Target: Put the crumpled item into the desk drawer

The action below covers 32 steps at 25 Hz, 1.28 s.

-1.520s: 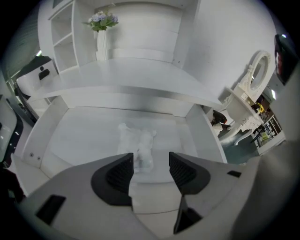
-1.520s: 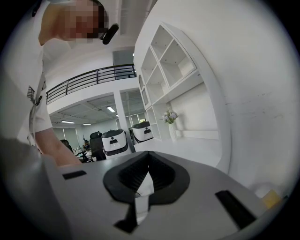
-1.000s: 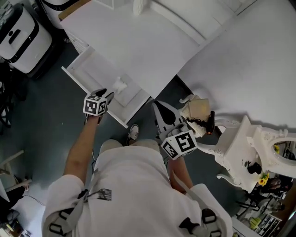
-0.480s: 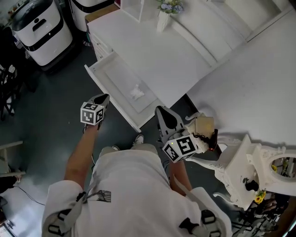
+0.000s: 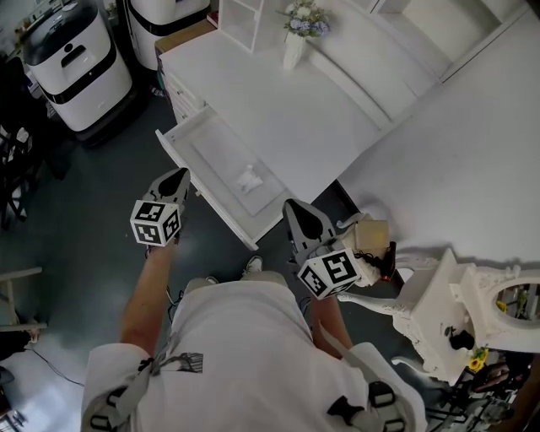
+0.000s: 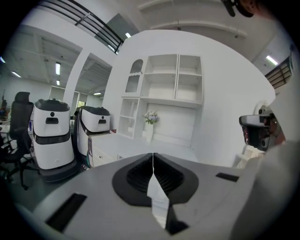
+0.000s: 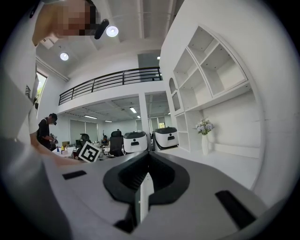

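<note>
Crumpled item (image 5: pixel 250 179) is in neither of my two grippers: the left gripper (image 5: pixel 176 176) has just closed its jaws on nothing, and the right gripper (image 5: pixel 295 207) is pressed together, empty. It lies, one white wad too small to identify, in the single open desk drawer (image 5: pixel 205 191).

The desk (image 5: pixel 278 101) is plain white, and so is its open drawer (image 5: pixel 211 152) at the desk's front edge. The crumpled item (image 5: pixel 250 179) in the drawer is white too, barely distinct from the drawer's bottom. The left gripper (image 5: pixel 175 181) and right gripper (image 5: pixel 297 211) are light grey with black ribbed pads (image 6: pixel 138 174). Each marker cube (image 5: pixel 155 222) bears black squares on white. A white vase (image 5: pixel 293 52) near the desk's back edge holds pale lilac and white flowers (image 5: pixel 304 17). The floor (image 5: pixel 101 194) is dark blue-grey. The machines (image 5: pixel 72 59) on it are white with black bands.
</note>
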### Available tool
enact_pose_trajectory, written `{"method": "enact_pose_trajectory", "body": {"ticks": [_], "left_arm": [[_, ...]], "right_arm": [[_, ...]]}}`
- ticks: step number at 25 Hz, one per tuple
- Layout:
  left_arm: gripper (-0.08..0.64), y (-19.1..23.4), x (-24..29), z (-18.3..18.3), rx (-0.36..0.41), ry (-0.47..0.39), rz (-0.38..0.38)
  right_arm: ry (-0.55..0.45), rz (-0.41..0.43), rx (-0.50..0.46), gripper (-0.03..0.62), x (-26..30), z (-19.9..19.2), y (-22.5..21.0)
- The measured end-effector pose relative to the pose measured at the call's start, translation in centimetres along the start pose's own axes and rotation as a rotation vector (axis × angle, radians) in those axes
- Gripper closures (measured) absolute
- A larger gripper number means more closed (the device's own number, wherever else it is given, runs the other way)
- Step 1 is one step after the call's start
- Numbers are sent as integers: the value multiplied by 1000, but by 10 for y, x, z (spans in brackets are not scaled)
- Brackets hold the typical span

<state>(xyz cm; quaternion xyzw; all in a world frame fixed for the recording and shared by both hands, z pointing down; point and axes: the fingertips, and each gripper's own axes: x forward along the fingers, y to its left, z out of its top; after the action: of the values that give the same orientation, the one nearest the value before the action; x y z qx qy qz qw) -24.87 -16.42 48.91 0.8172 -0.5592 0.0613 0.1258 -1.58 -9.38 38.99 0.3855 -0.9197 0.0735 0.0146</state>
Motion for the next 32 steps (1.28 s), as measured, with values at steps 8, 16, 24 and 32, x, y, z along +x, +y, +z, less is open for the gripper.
{"method": "enact_pose_trajectory", "body": {"ticks": [8,16,24,32], "left_arm": [[541,-17,-19,74,65,-174,-29],[541,-48,-34,132,111,-324,-44],[541,-59,-62,166,132,-412,6],[541,-53,-89,170,131,-453,79]], "right_arm": [[-32,-40,-54,581,-2,28,-27],[-60,-107,-47,581,-24,37,-69],[-83,-134,-27,581,-33,43,-96],[-90,-118,-25,581,-28,50,-101]]}}
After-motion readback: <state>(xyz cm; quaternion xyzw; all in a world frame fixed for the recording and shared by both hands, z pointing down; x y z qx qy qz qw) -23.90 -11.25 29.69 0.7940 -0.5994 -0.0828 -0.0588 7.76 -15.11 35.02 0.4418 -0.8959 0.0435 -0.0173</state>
